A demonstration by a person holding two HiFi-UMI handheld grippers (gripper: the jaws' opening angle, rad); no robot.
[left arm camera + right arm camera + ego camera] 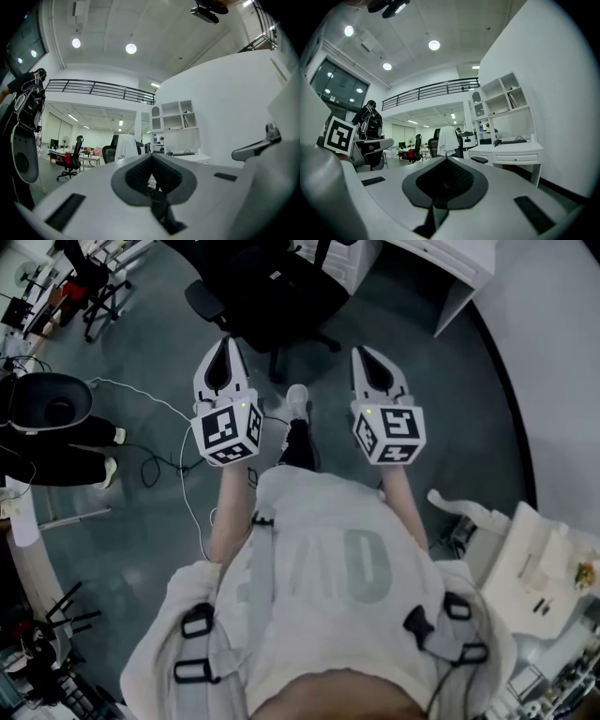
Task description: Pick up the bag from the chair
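Both grippers are pointing level toward 12 o'clock. The left gripper (224, 351) is holding its jaws fully together with nothing between them. The right gripper (367, 360) is doing the same.

The bag is not showing distinctly. A dark mass is lying on the black chair (272, 296) at 12 o'clock and is probably the bag, black on black.

Likely faults:
- Jaws arriving closed are likely to be pushing the bag across the seat instead of gripping it.
- Any push is likely to be rolling the chair away on its wheeled base.
- A white cable (155, 401) is trailing over the floor from 10 o'clock toward the person's shoe (298, 399), making a trip hazard.

Surroundings: a white desk (450, 268) is standing at 1 o'clock, close beside the chair. Another person's legs (56, 451) are resting at 9 o'clock. White equipment (534, 549) is crowding 4 o'clock. Nothing is blocking the direct line to the chair.
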